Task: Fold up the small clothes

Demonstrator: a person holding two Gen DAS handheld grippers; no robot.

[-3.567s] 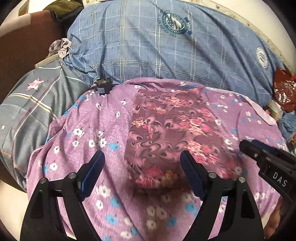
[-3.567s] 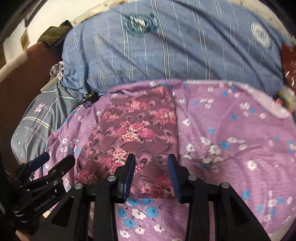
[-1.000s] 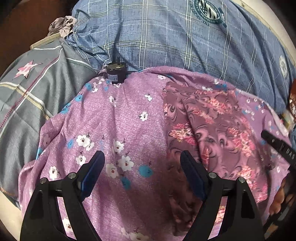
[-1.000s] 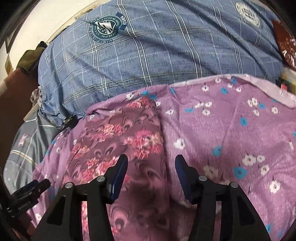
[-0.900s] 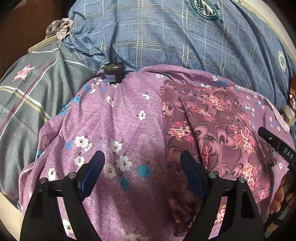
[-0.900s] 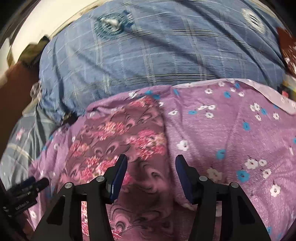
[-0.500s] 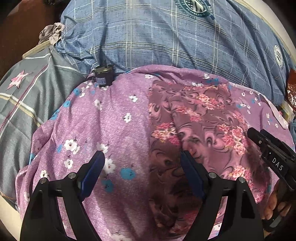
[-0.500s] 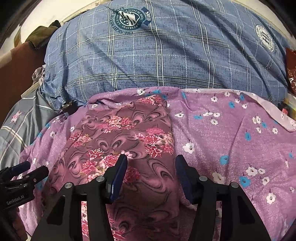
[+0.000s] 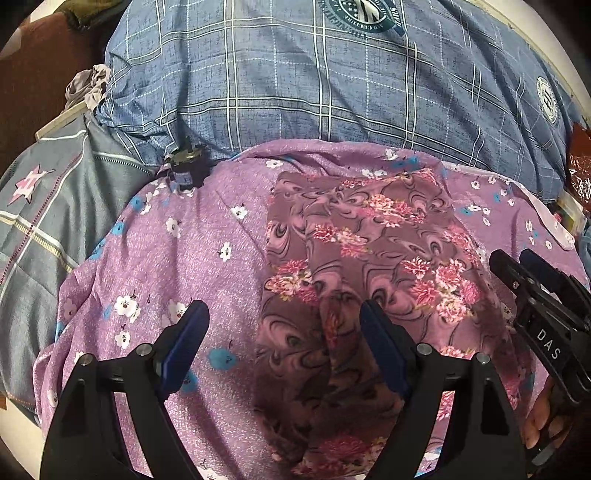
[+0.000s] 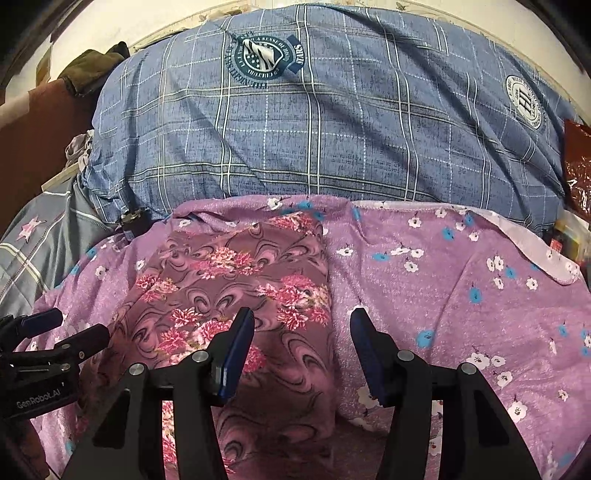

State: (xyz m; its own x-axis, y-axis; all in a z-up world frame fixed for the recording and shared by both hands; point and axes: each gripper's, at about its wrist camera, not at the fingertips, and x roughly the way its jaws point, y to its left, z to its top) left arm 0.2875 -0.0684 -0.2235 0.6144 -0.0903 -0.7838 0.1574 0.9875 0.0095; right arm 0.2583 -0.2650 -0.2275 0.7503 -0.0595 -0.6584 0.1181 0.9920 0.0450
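The mauve floral garment point(image 9: 369, 258) lay spread flat on a purple blanket point(image 9: 177, 258) printed with small white and blue flowers, its far edge close to the blanket's far edge. In the left wrist view a lengthwise fold ridge showed near its nearer part; in the right wrist view the same garment point(image 10: 236, 280) looked smoother, with a straight right edge against the purple blanket point(image 10: 461, 295).

The left gripper point(image 9: 284, 325) hovered above the cloth with its jaws set wide and nothing between them: its left finger point(image 9: 184, 339) hung over the blanket, the right one over the garment. The right gripper point(image 10: 301, 339) had its jaws parted at a middling gap, empty, straddling the garment's right edge. Whether either set of tips touched the fabric could not be told.

Each view caught the other tool at its margin: the right gripper point(image 9: 535, 295) at the right edge of the left view, with the fingers point(image 9: 539, 421) of a hand below it, and the left gripper point(image 10: 51, 332) at the left edge of the right view.

Beyond the blanket rose a blue plaid pillow point(image 9: 332, 92) with round emblems. The left view alone showed clearly a small dark object point(image 9: 186, 166) at the blanket's far left corner, beside a grey striped cover with a pink star point(image 9: 44, 206). The right view alone showed an olive cloth bundle point(image 10: 96, 70) and a pale wall point(image 10: 110, 22) behind the pillow.
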